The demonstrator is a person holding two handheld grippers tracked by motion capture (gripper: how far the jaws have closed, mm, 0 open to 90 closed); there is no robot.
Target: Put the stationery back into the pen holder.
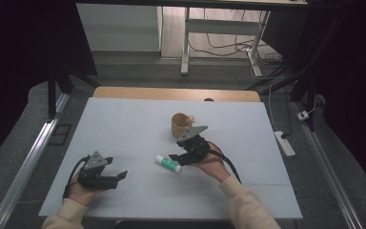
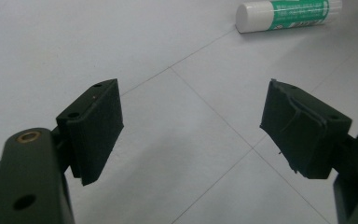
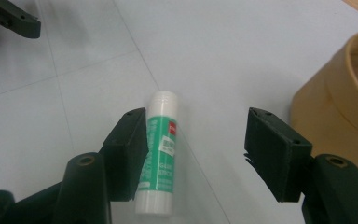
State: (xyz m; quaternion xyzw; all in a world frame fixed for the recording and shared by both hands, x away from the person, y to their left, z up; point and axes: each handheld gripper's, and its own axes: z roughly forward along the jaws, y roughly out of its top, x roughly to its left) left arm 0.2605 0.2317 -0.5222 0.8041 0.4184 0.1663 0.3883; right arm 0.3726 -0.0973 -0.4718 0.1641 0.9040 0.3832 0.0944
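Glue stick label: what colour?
Green, on a white glue stick; clearest in the right gripper view.

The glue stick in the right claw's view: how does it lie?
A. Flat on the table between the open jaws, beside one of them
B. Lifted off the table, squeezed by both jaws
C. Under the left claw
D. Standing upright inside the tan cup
A: the glue stick lies flat on the table, next to one jaw of the open right claw, the other jaw apart from it.

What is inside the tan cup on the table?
A pale object pokes above the tan cup rim. The wall hides what lies lower inside; the right gripper view shows just part of the inner wall.
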